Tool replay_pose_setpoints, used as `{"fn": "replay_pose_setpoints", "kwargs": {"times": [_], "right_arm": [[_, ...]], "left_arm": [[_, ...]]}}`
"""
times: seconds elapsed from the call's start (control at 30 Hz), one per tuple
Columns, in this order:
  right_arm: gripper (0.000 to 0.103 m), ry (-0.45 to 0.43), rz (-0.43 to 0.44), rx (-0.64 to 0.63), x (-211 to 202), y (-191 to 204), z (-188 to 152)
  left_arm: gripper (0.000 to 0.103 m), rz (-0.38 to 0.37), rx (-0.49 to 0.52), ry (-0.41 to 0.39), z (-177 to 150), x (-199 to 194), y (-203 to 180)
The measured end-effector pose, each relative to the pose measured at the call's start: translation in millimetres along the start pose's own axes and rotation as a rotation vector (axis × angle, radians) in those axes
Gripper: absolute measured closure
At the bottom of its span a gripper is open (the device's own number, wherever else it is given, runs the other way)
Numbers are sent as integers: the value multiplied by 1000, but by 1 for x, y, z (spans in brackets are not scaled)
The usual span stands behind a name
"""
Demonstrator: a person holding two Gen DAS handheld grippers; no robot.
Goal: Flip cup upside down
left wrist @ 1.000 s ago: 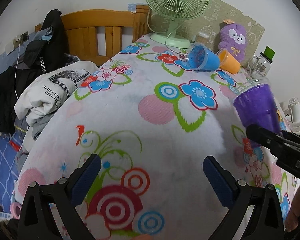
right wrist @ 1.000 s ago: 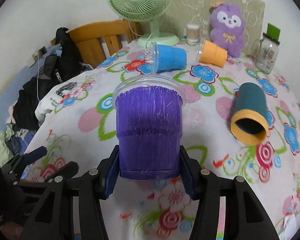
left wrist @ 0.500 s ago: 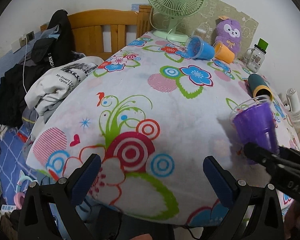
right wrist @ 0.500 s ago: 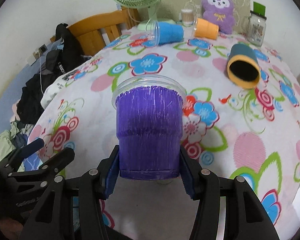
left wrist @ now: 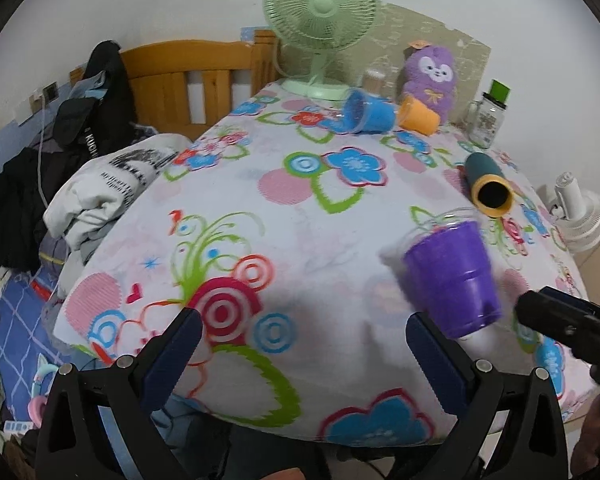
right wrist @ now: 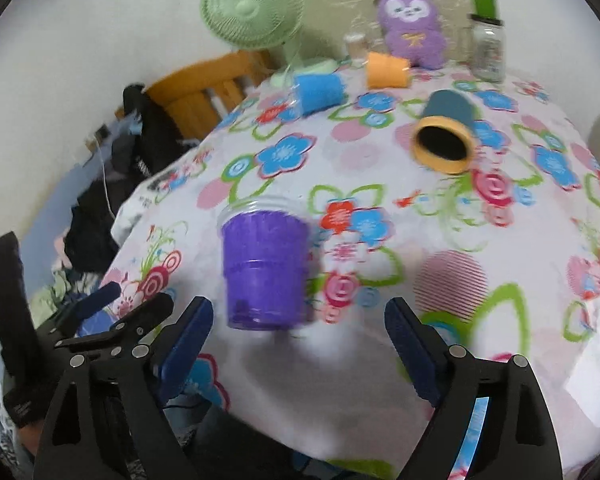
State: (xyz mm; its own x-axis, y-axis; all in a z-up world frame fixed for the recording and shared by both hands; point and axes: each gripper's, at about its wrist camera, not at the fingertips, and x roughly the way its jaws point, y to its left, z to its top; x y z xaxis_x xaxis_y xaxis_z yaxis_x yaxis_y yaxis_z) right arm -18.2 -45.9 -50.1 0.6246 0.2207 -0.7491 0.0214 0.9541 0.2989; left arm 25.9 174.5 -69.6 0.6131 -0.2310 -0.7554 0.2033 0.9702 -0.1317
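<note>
Right claw spread wide; purple cup ahead, off-centre left, untouched.

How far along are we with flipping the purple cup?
Done: the purple cup has been let go; the right tool is open, with both pads clear of it. The cup's rim faces away from the cameras, base toward them. In hand: nothing; the left tool is open. Left: blur hides whether it stands rim-down.

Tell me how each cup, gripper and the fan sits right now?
purple cup: released, rim facing away, blurred, near the table edge.
right gripper: open, empty.
left gripper: open, empty.
blue cup: on its side.
orange cup: tipped over.
teal cup: on its side.
fan: upright.
</note>
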Motion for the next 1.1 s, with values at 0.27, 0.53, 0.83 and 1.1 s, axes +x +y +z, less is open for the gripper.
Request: {"fn": "replay_pose_setpoints", "kwargs": {"times": [0.27, 0.53, 0.83, 1.1], "right_arm": [[13, -63, -47, 109, -33, -59, -12], [13, -39, -48, 181, -29, -95, -24], [13, -23, -14, 192, -15, -98, -23], [13, -17, 6, 184, -11, -92, -21]], "left_arm": [[0, -92, 75, 6, 7, 8, -59], [2, -91, 121, 65, -2, 43, -93], [45, -85, 146, 90, -4, 51, -93], [46, -95, 141, 35, 9, 25, -82]]}}
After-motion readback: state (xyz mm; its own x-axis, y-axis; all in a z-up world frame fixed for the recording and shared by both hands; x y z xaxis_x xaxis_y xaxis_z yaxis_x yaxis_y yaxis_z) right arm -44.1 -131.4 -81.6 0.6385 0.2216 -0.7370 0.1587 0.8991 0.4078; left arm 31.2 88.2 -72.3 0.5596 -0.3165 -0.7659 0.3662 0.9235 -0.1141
